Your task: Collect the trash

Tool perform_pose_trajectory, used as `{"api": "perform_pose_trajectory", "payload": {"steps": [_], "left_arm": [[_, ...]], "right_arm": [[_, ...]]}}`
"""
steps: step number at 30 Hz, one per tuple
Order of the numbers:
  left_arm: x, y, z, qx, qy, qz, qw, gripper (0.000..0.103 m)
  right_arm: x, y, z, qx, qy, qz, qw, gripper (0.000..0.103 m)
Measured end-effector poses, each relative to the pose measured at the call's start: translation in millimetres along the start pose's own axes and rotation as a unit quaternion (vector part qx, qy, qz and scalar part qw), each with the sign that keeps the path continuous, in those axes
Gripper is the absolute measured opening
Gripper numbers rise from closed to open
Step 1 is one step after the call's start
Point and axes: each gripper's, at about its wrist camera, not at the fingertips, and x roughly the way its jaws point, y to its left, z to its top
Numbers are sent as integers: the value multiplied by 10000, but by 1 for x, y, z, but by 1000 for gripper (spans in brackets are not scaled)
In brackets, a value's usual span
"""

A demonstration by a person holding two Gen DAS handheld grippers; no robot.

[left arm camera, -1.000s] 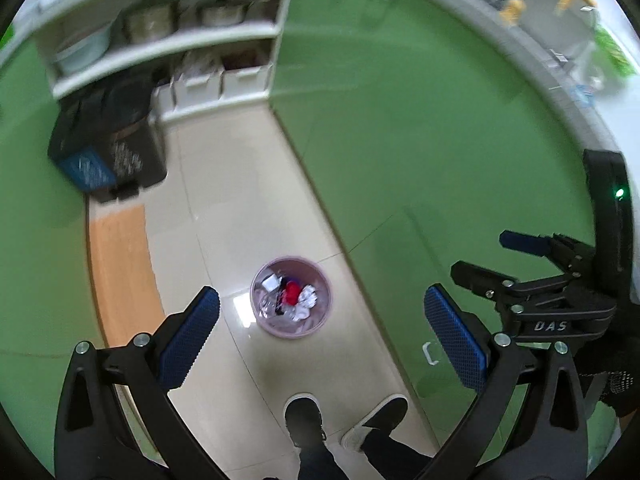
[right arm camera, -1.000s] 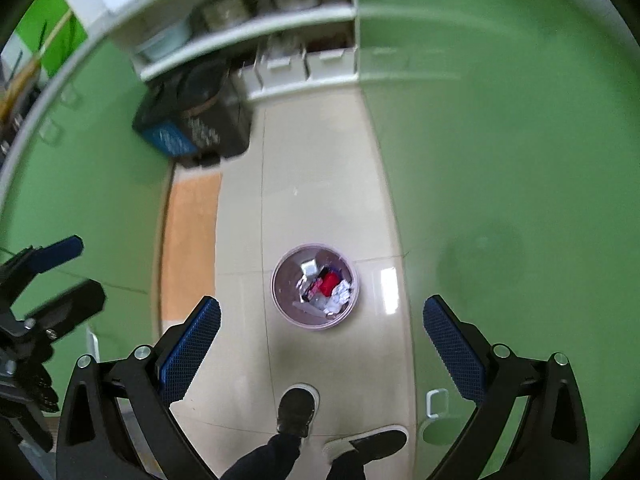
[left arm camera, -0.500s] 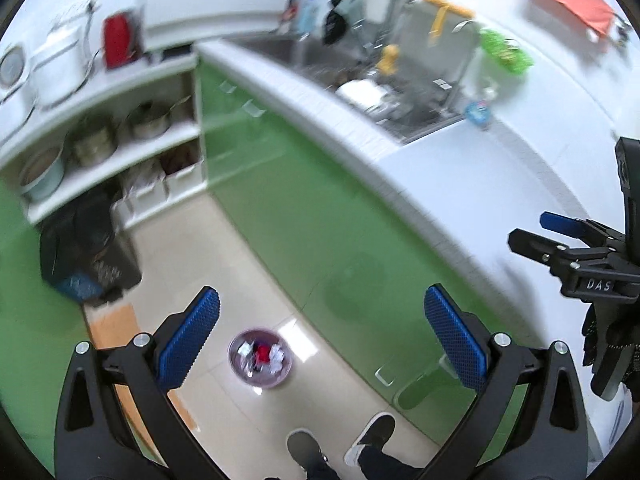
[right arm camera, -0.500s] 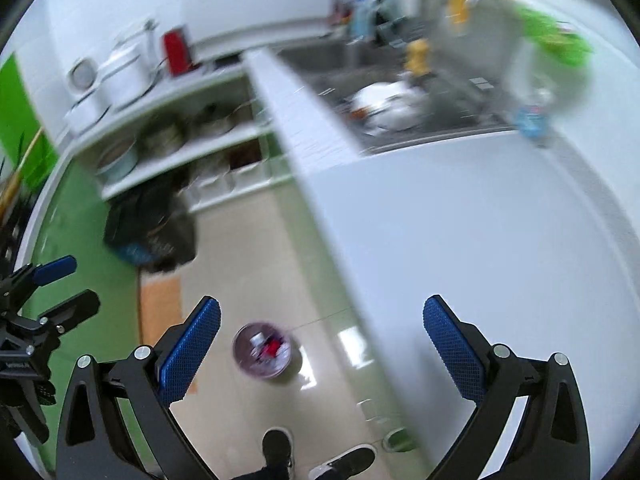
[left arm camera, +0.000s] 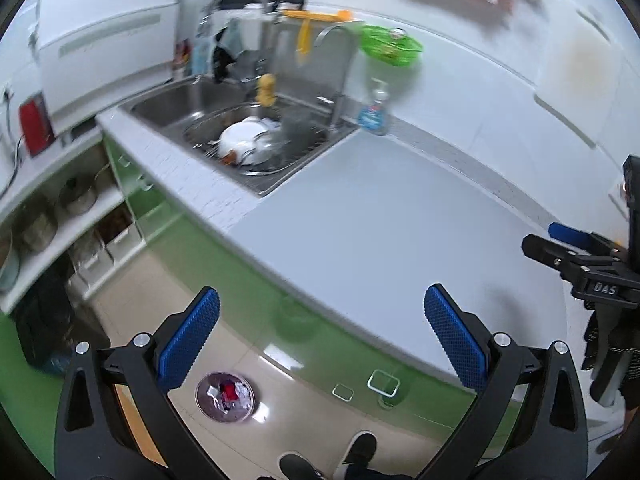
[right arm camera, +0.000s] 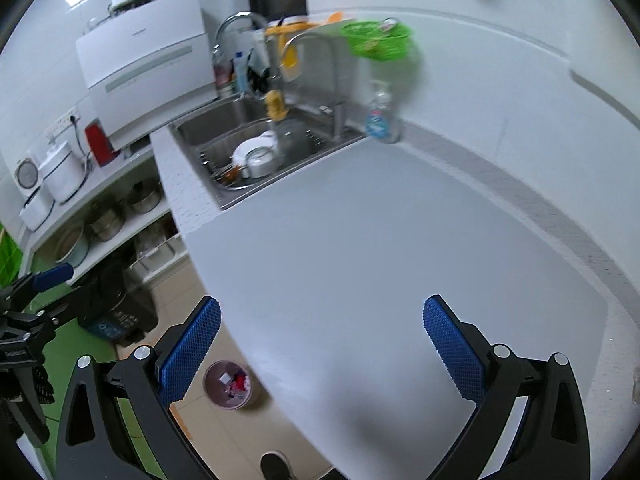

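Observation:
A small pink waste bin [left arm camera: 225, 397] with red and white trash in it stands on the tiled floor below the counter; it also shows in the right wrist view [right arm camera: 231, 389]. My left gripper [left arm camera: 322, 336] is open and empty, held high above the counter edge. My right gripper [right arm camera: 322, 336] is open and empty above the white countertop [right arm camera: 380, 260]. The right gripper also shows at the right edge of the left wrist view [left arm camera: 584, 256]. The left gripper shows at the left edge of the right wrist view [right arm camera: 36, 300]. No loose trash shows on the counter.
A steel sink [left arm camera: 248, 136] with white dishes lies at the far end of the counter. A blue soap bottle [left arm camera: 374, 112] and a green basket [left arm camera: 390, 46] are beside it. Shelves with pots [right arm camera: 108, 216] and a dark bin [right arm camera: 116, 304] stand on the left. My shoes [left arm camera: 320, 464] are on the floor.
Both grippers have tilted up from looking down at the bin and floor to facing the countertop and sink. The bin now sits small at the bottom of both views. Both grippers stayed open.

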Motion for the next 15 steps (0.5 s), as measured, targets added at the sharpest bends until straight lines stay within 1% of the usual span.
{"api": "perform_pose_trajectory", "payload": {"steps": [4,7,10,11,15], "left_arm": [[8,-37,9,242,-38,59,9997,100],[12,-56,13,318,-28,83,9995,100],[15,-68,15,347,-50,130,9993,100],[16,-70,15,357,-43,146,9992,100],[22,-77,17,380,59,235,9990,100]], "right_arm": [[-16,-28,-4,-6,-97,-68,9999,97],[-23,-44,-7,-47,-168,-12,9998,97],[-27,-55,-9,-141,-223,27,9996,97],[-27,-60,-10,-168,-213,105,9996,97],[-21,-70,-6,-237,-176,227,9993,97]]}}
